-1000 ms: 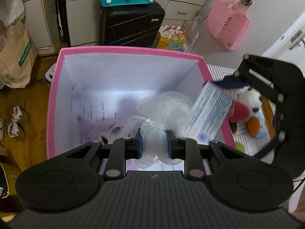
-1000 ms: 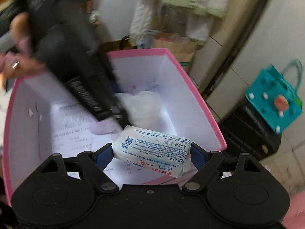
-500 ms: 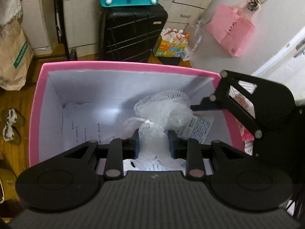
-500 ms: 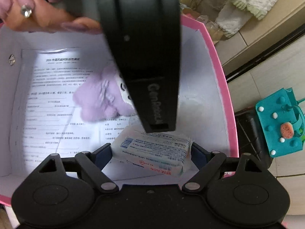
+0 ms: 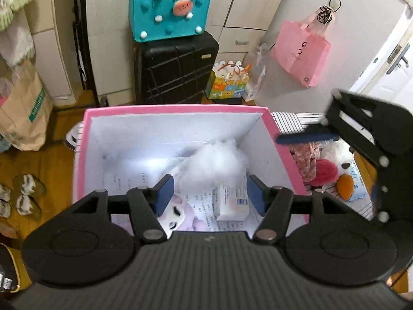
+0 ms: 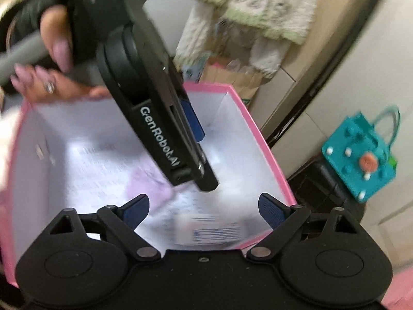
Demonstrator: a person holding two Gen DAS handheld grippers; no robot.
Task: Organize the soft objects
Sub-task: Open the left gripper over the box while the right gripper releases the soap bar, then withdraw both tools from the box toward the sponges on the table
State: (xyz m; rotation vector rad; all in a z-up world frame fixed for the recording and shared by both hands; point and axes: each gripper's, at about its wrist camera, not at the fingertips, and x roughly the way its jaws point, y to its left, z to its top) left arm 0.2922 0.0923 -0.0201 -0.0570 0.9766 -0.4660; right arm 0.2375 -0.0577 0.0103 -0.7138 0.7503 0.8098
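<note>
White mesh puff [image 5: 219, 162]: airy netted ball, lying free at the back right of the box floor, beyond the left gripper's pads.
Tissue pack [image 5: 232, 201]: soft rectangular white wrapper with blue print, flat on the floor beside the puff; blurred in the right wrist view [image 6: 209, 232].
Purple plush [image 5: 175, 214]: fuzzy lilac toy with stitched lashes, at the near left of the floor, partly hidden by a left finger.
Pink box [image 5: 175, 108]: stiff card, pink outside, white inside, printed paper sheets lining the bottom.
Left gripper [image 5: 209, 193]: tilted steeply down over the box; its jaws have just been opening and now stand spread, with nothing pinched between the blue pads.
Right gripper [image 6: 204, 206]: also angled down into the box, jaws have just been opening wider, spread apart, pads clear of the pack below.
Left hand [image 6: 49, 77]: wrapped around the left gripper's handle above the box's rim, a ring on one finger.
Outside: panda plush [image 5: 335, 155] and floral cloth on a striped surface right of the box; black ribbed suitcase [image 5: 175, 69] behind, teal felt bag [image 5: 167, 10] on top.
</note>
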